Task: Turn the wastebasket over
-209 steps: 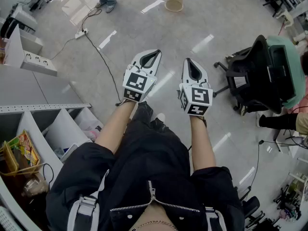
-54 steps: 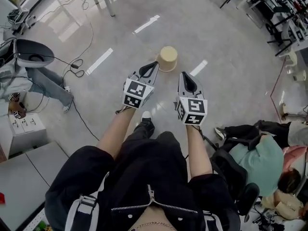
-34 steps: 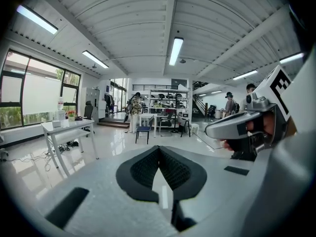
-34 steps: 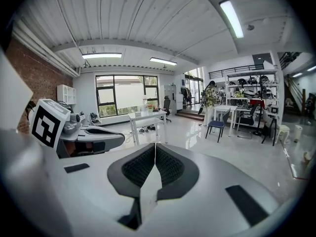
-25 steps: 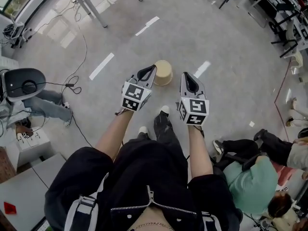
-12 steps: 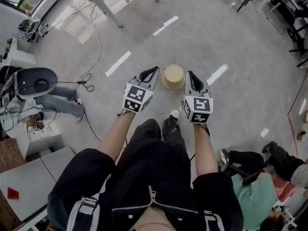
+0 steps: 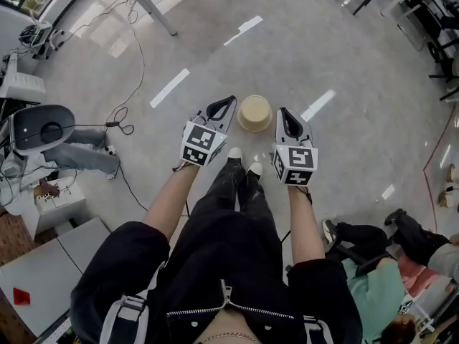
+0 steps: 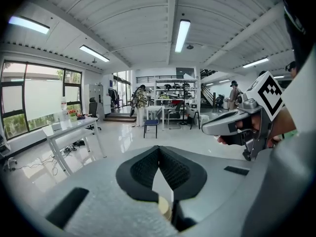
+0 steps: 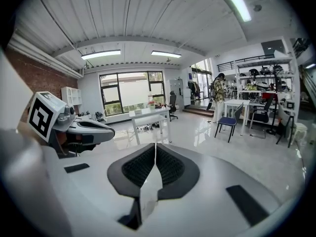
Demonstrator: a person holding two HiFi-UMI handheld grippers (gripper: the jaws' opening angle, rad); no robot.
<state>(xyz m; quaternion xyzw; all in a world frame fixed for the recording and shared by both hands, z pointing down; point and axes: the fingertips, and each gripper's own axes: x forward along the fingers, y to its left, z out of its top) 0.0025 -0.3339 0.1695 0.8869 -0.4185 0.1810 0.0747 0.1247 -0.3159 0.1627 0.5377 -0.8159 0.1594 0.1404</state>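
Observation:
The wastebasket (image 7: 255,113) is a small beige round bin standing on the grey floor, seen from above just beyond the person's shoes. My left gripper (image 7: 229,99) is at its left side and my right gripper (image 7: 281,110) at its right, both held above floor level with the bin between their tips. Both are shut with nothing held. In the left gripper view the shut jaws (image 8: 158,147) hide all but a beige sliver of the wastebasket (image 8: 164,207). The right gripper view shows its shut jaws (image 9: 155,145) and no bin.
The person's shoes (image 7: 244,160) stand just short of the bin. A cable (image 7: 133,63) runs over the floor at the left near an office chair (image 7: 43,129). Table legs (image 7: 154,7) stand at the back left. A seated person (image 7: 391,264) is at the lower right.
The person has walked up to the wastebasket: it now lies between the two gripper tips, where before it sat beside the left one. Both grippers have sunk a little and stayed shut.

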